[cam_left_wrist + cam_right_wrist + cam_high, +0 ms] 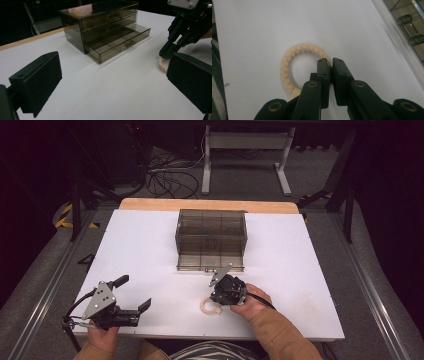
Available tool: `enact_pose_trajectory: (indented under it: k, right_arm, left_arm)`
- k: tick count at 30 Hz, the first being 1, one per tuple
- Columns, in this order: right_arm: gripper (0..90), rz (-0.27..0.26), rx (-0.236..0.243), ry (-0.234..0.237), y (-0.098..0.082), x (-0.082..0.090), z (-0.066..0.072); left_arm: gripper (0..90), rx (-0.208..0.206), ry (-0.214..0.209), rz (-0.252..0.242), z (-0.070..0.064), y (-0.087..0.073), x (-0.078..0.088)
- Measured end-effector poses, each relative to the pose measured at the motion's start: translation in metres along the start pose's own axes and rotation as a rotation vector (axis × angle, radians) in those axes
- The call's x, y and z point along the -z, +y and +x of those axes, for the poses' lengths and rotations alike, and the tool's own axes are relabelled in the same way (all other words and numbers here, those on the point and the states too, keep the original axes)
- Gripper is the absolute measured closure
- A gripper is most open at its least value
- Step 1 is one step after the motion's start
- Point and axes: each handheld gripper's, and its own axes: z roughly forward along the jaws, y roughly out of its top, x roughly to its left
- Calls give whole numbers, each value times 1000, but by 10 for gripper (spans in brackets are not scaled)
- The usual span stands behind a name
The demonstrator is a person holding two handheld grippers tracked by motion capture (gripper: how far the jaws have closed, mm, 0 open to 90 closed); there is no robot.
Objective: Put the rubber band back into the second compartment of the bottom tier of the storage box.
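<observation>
the right gripper (330, 65) is pinching a cream braided rope ring (287, 67) that is lying flat on the white table (140, 245), near the person's edge and just in front of the smoky plastic drawer chest (211, 232). its two jaws are standing nearly together with one side of the ring caught between them — one jaw inside the loop, the other outside it. in the high view the ring (207, 307) is peeking out from under that gripper (223, 296), and it looks as if it is still resting on the table rather than lifted.

the left gripper (134, 292) is hovering well apart on the left side, its jaws standing wide with nothing between them (its own view is looking across the table at the chest (105, 27) and the other gripper (168, 51)).

the bottom drawer (120, 41) is sitting pulled out, its divided compartments seemingly empty — so the step in hand reads as the grasp itself, at the start of carrying the ring to that drawer.

the next move is probably calling for a firm hold and a straight lift, since rope is soft and could sag or slip from a shallow pinch. then a short carry forward over the drawer's front wall, clearing its small handle, and a release into one compartment.
</observation>
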Motion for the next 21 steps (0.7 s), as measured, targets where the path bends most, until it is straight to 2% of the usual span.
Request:
enact_pose_trajectory:
  k: [21]
  right_arm:
    - [848, -182, 0, -37, -1, 30, 2]
  left_arm:
    - [6, 2, 4, -6, 0, 0, 0]
